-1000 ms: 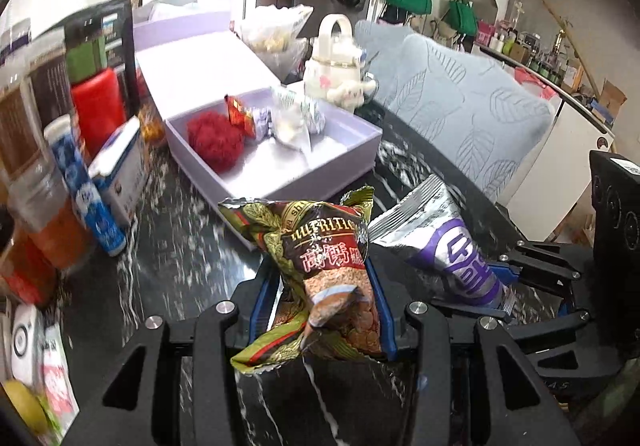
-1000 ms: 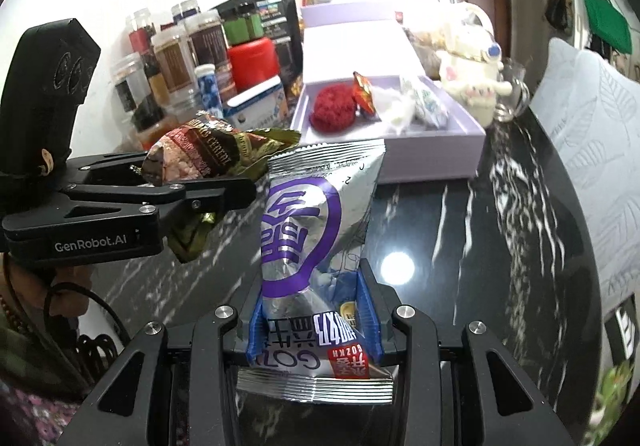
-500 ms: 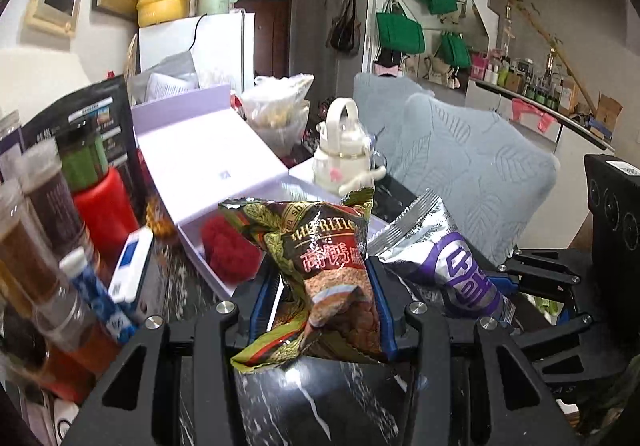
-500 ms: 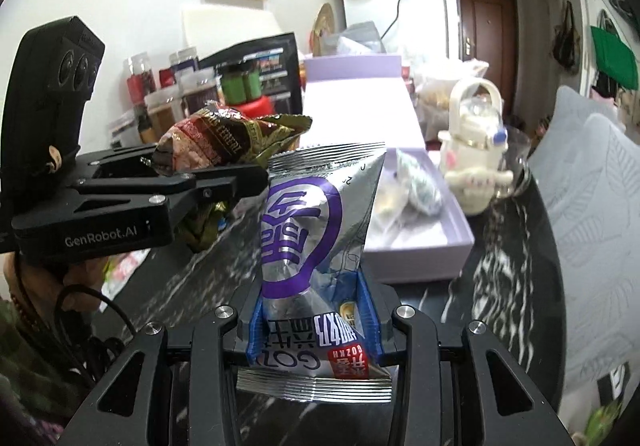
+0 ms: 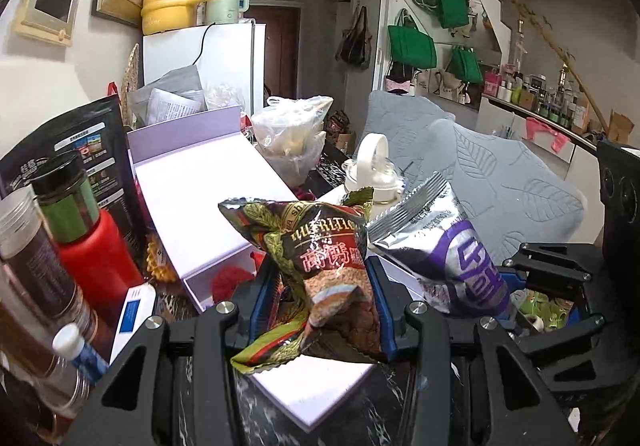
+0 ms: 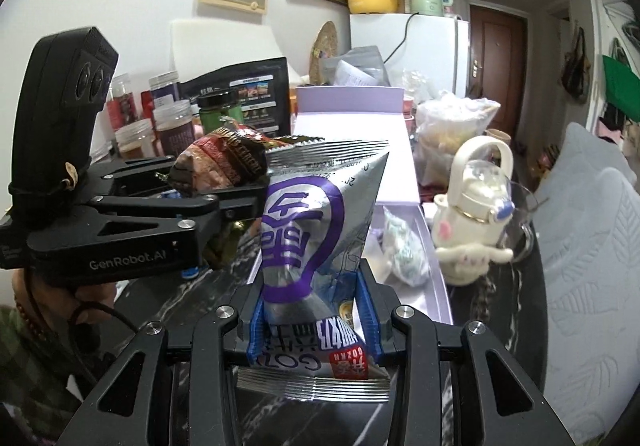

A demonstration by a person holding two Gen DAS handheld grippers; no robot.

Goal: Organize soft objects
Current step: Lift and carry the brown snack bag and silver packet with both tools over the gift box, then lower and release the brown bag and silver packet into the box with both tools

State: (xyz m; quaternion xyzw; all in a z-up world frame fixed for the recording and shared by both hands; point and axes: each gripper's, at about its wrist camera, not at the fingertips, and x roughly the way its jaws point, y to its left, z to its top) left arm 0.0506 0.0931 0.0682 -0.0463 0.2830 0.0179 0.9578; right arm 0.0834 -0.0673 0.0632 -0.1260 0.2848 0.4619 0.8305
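left claw (image 5: 326, 310) clamped on nut bag (image 5: 320, 266) | right claw (image 6: 312, 316) clamped on silver pouch (image 6: 320, 222), standing upright | lilac box (image 6: 434, 286) sits just ahead, below both; left one's probably closer

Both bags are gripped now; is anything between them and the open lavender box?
Nothing visible blocks it. The silver bag in the right gripper and the brown bag in the left gripper hang just before the lavender box, whose lid stands open.

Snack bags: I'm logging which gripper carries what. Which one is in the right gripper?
The silver bag with the purple logo, pinched in the right gripper. The brown-and-green printed bag is in the left gripper.
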